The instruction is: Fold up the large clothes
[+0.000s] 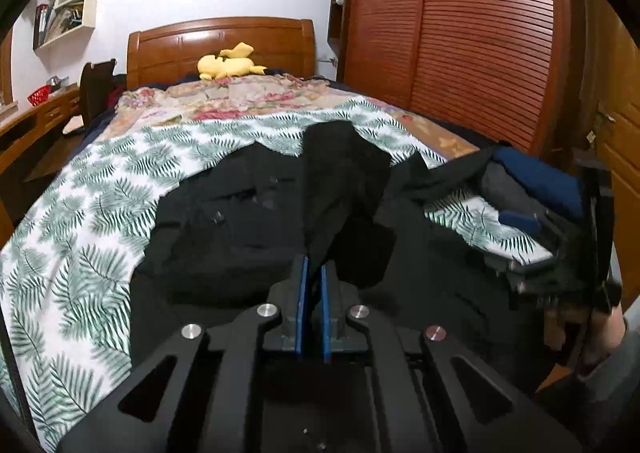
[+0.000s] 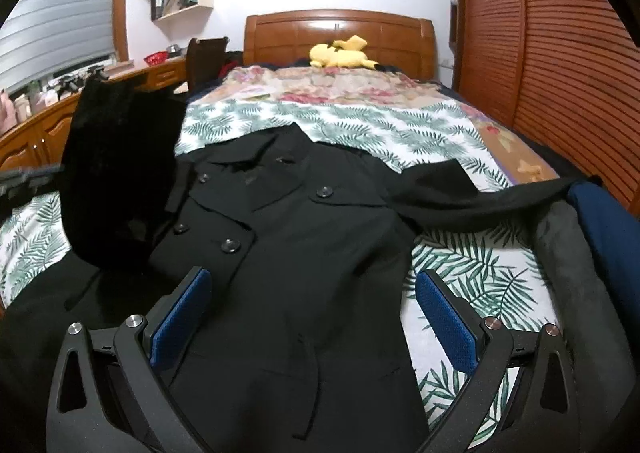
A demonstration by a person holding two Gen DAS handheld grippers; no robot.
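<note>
A black double-breasted coat [image 2: 288,237] lies front-up on the leaf-print sheet [image 2: 360,125], collar toward the headboard. Its left sleeve [image 2: 112,173] is lifted off the bed; my left gripper [image 1: 314,265] is shut on that black sleeve [image 1: 344,177], which stands up from the blue pads. The other sleeve [image 2: 460,193] stretches out flat to the right. My right gripper [image 2: 312,285] hovers open over the coat's lower body, its blue pads [image 2: 448,321] wide apart with nothing between them. In the left wrist view the right gripper [image 1: 596,237] shows at the right edge, blurred.
A stack of folded dark blue and grey clothes [image 2: 592,237] sits at the bed's right edge. A yellow plush toy [image 2: 340,53] rests by the wooden headboard [image 2: 340,29]. A slatted wooden wardrobe [image 2: 560,53] stands to the right, a desk [image 2: 40,133] and chair to the left.
</note>
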